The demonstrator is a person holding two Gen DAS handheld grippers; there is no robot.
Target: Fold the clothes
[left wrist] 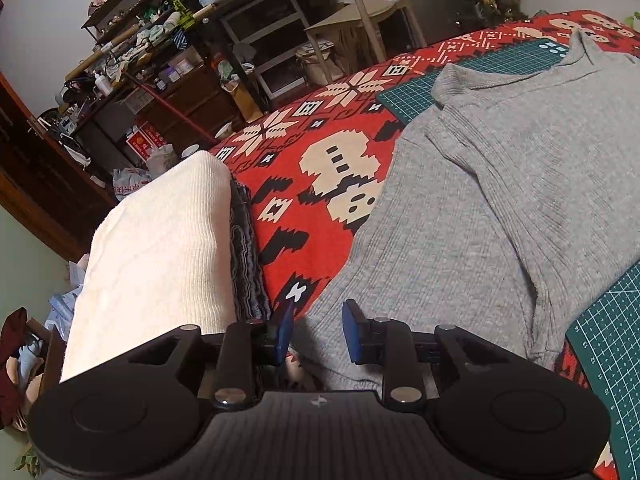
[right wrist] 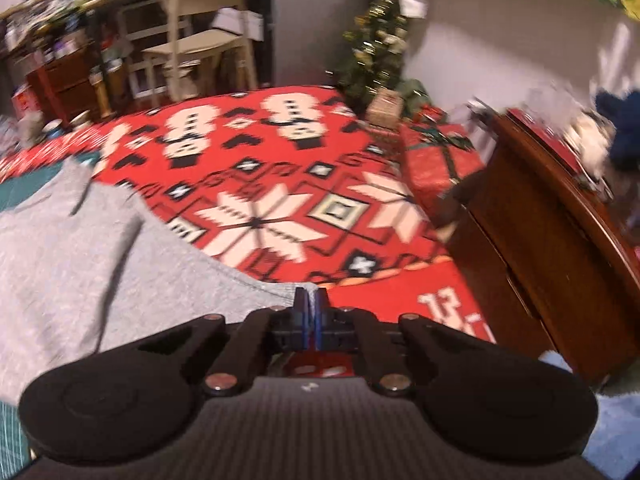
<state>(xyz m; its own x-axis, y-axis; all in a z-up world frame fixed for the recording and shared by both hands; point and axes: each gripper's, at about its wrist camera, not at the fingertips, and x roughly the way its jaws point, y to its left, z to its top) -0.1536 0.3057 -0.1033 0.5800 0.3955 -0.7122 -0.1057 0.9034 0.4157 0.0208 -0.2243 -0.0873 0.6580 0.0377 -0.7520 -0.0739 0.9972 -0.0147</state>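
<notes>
A grey ribbed sweater (left wrist: pixel 492 184) lies spread on the red patterned blanket (left wrist: pixel 304 200), its collar at the far right. My left gripper (left wrist: pixel 318 330) hovers open over the sweater's near hem, blue pads apart with cloth below them. In the right wrist view the same grey sweater (right wrist: pixel 80 264) fills the left half, and my right gripper (right wrist: pixel 311 304) is shut on its corner edge. That view is blurred by motion.
A folded cream knit (left wrist: pixel 160 252) rests on a dark folded garment (left wrist: pixel 244 256) at the left. Green cutting mats (left wrist: pixel 612 344) lie under the sweater. A wooden cabinet (right wrist: pixel 552 248) stands right of the blanket, a wrapped gift box (right wrist: pixel 440 160) and chair (right wrist: pixel 200 36) beyond.
</notes>
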